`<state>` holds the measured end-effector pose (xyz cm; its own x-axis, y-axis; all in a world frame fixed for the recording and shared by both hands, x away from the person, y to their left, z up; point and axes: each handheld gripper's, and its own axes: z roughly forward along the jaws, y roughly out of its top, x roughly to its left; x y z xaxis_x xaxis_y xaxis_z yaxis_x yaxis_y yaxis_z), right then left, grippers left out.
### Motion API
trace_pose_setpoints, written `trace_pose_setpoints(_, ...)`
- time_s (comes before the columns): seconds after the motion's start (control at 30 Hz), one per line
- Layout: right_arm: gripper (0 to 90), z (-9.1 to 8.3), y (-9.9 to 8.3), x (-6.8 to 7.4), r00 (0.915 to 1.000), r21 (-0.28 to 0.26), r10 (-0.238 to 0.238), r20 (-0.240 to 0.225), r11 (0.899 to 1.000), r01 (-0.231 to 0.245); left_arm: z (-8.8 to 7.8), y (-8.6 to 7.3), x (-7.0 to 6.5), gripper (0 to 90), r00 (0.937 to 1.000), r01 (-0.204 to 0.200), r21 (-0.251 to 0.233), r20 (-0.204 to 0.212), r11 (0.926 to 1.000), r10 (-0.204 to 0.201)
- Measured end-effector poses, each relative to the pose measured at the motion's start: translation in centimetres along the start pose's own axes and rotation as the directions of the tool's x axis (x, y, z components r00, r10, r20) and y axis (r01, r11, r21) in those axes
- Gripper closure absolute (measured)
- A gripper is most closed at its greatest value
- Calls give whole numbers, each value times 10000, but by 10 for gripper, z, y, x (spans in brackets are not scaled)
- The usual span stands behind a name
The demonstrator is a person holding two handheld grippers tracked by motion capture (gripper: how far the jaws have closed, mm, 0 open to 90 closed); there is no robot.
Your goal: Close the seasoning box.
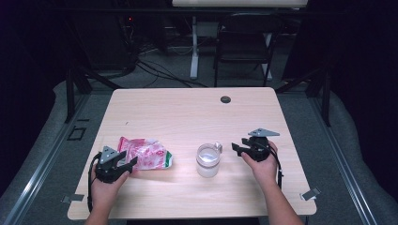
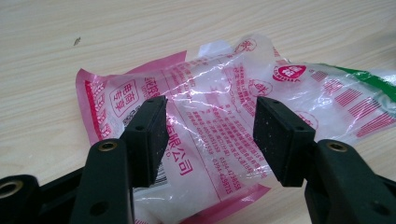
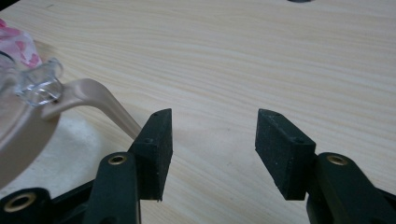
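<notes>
A crumpled pink and clear plastic bag (image 1: 145,152) with red print lies on the light wooden table (image 1: 187,117) at the front left. My left gripper (image 1: 129,161) hovers at its near left end, jaws open. In the left gripper view the bag (image 2: 219,93) lies flat between and beyond the two pads, and the left gripper (image 2: 210,135) does not press on it. A clear cup (image 1: 208,159) with a lid stands in the middle front. My right gripper (image 1: 236,149) sits just right of it, open and holding nothing. In the right gripper view the right gripper (image 3: 212,149) is beside the cup's beige handle (image 3: 93,98).
A dark round grommet (image 1: 225,99) sits in the tabletop near the far edge. A black chair (image 1: 244,42) and cables stand on the floor beyond the table. Metal clips (image 1: 310,193) mark the front corners.
</notes>
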<state>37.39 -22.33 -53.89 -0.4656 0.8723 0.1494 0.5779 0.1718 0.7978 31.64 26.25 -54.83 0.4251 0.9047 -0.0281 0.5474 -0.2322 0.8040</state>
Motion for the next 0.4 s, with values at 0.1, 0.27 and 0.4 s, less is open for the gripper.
trace_pose_setpoints(0.1,461,2,-2,-4,9998,104,214,-3,9997,-214,1,-2,1,447,9999,60,67,-120,10000,-59)
trace_pose_setpoints(0.27,454,3,-4,-7,9993,139,381,65,9992,-382,3,-3,0,443,9998,10,197,-202,9998,-6)
trace_pose_setpoints(0.4,448,3,-4,-7,9992,116,404,68,9991,-405,4,-2,-1,443,9999,14,165,-137,9999,-12)
